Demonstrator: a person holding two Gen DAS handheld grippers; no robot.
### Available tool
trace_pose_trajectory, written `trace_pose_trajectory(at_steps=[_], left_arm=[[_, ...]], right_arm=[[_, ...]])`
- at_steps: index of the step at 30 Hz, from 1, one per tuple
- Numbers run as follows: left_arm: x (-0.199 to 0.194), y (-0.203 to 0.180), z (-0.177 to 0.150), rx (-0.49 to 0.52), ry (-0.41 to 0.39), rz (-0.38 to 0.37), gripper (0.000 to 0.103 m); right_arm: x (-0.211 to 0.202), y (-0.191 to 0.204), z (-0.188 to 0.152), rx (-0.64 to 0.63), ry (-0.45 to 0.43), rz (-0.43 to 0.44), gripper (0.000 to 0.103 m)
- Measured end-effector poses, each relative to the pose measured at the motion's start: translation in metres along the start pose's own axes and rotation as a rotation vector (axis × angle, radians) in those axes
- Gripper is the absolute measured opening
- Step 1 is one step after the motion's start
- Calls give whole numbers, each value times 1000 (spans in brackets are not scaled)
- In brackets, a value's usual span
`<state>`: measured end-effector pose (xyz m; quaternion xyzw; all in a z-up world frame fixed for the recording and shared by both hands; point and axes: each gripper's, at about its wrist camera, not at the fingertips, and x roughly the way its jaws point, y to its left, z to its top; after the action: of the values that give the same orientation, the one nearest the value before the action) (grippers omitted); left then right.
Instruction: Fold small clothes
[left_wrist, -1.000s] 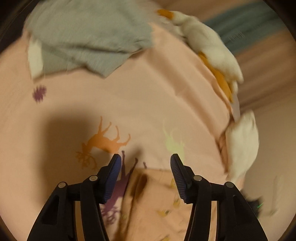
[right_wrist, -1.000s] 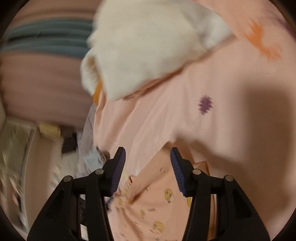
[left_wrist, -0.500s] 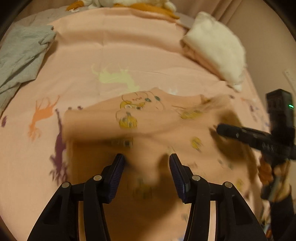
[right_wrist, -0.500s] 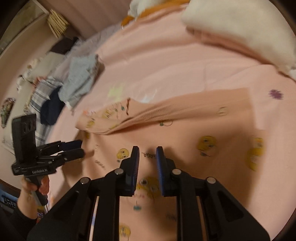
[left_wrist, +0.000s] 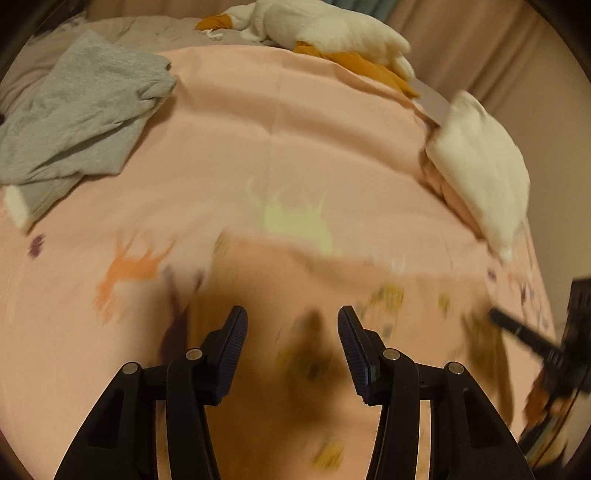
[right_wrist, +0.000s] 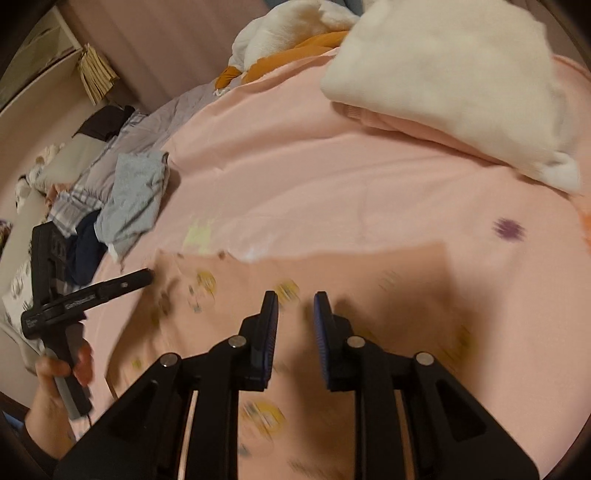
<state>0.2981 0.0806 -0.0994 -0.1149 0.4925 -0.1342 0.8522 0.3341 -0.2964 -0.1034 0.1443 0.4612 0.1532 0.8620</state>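
Observation:
A small pink garment (left_wrist: 295, 288) with yellow cartoon prints lies spread on the pink deer-print bedsheet (left_wrist: 280, 122); it is blurred by motion. My left gripper (left_wrist: 293, 321) hovers over its near part, open, with nothing between the fingers. In the right wrist view the same garment (right_wrist: 369, 280) lies under my right gripper (right_wrist: 295, 306). Its jaws stand a narrow gap apart and are opening, with no cloth pinched between them. The left gripper (right_wrist: 122, 284) shows at the garment's left edge, held by a hand (right_wrist: 62, 369). The right gripper (left_wrist: 517, 332) shows blurred at the right of the left wrist view.
A crumpled grey garment (left_wrist: 85, 107) lies at the far left of the bed. A folded white fleece piece on pink cloth (left_wrist: 480, 173) sits at the right edge. A white and orange plush (left_wrist: 332, 29) lies at the head. More clothes (right_wrist: 136, 195) are piled by the bed's left side.
Both views have swung from the garment's corners to look across it, now lying spread on the sheet. The right jaws went from wide to a narrow gap. The left jaws kept their width.

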Motion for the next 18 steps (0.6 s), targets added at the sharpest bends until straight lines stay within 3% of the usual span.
trace_pose_trajectory(at_steps=[4, 8, 13, 15, 16, 18], left_arm=[[-27, 13, -36, 35, -6, -27, 51], [-45, 18, -74, 69, -9, -21, 51], [-38, 22, -98, 47, 47, -29, 51], [-33, 22, -105, 45, 71, -10, 51], [-32, 23, -106, 39, 76, -3, 46], [-31, 22, -108, 20, 85, -19, 26]], right_arm=[[-31, -23, -29, 83, -21, 24, 37], [-55, -36, -69, 136, -8, 29, 37], [-58, -31, -105, 149, 42, 19, 37], [-53, -25, -112, 129, 57, -8, 28], [-50, -21, -113, 111, 60, -32, 9], [-47, -15, -115, 101, 61, -44, 6]])
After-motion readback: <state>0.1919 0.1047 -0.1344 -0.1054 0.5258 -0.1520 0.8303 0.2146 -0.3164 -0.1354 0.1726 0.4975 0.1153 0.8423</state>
